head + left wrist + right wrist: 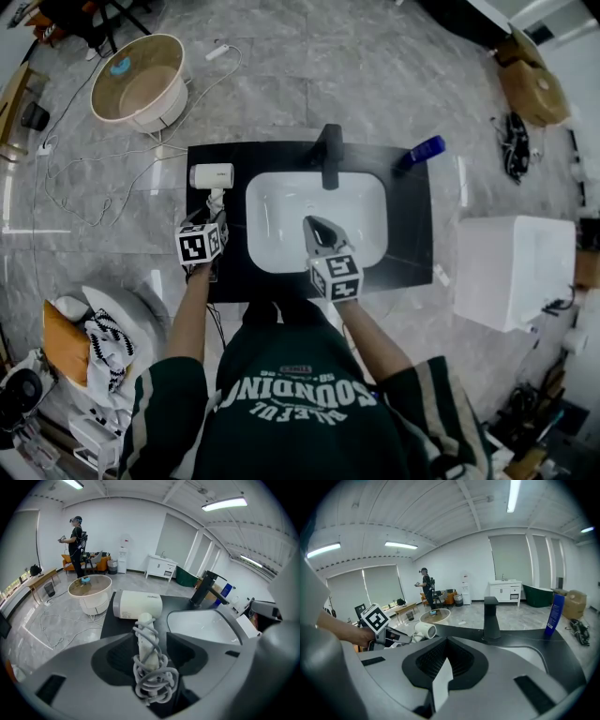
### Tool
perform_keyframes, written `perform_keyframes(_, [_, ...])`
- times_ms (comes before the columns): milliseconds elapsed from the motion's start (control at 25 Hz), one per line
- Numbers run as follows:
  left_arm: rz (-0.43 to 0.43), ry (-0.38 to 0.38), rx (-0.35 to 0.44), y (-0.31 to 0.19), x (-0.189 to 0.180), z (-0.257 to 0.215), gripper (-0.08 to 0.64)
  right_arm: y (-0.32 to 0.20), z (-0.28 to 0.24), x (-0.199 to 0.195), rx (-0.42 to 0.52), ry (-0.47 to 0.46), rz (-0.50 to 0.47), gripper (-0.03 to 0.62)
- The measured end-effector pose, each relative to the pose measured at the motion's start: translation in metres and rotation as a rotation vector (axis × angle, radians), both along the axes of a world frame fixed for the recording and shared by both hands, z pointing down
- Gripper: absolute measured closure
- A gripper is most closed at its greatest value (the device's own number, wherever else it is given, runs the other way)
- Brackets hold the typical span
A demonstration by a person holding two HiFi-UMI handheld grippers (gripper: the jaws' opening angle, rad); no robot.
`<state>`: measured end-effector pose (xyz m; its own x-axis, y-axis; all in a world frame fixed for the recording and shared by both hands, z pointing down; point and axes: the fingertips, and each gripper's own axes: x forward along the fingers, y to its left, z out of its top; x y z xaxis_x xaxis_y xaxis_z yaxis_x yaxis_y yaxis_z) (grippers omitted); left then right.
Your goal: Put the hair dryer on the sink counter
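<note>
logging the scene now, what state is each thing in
white hair dryer: lying on the black counter, cord wound round its handle
left gripper: jaws open, handle between them
right gripper: jaws shut, empty, over the white basin
blue bottle: upright
black faucet: no stream visible

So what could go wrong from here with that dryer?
The cord coiled round the handle sits between the open jaws of the left gripper; pulling back could snag it and drag the hair dryer. It lies by the left edge of the counter, so a tug might drop it off.
</note>
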<state>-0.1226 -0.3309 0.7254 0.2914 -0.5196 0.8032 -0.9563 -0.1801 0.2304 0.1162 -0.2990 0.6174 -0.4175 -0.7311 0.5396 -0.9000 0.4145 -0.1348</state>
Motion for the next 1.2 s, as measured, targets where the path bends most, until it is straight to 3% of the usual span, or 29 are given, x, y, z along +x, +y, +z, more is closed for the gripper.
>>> perform_keyframes(240, [0.070,0.003,0.069,0.010,0.004,-0.040,0.367,-0.013,-0.023,-0.002,0.066,-0.012,0.004,0.592])
perform_keyframes(400, [0.109,0.001,0.161,0.011,0.014,-0.078,0.502,-0.021,-0.042,0.000,0.111,-0.022,0.012,0.592])
perform_keyframes(520, [0.142,0.009,0.230,0.012,0.025,-0.107,0.558,-0.025,-0.055,0.004,0.149,-0.024,0.020,0.592])
perform_keyframes(720, [0.186,0.035,0.438,0.008,0.044,-0.169,0.558,-0.029,-0.076,0.013,0.201,-0.029,0.033,0.592])
perform_keyframes(840, [0.204,0.042,0.520,0.007,0.051,-0.199,0.558,-0.030,-0.092,0.017,0.247,-0.035,0.033,0.592])
perform_keyframes(1200, [0.216,0.079,0.594,0.005,0.063,-0.229,0.558,-0.023,-0.107,0.029,0.297,-0.043,0.052,0.592])
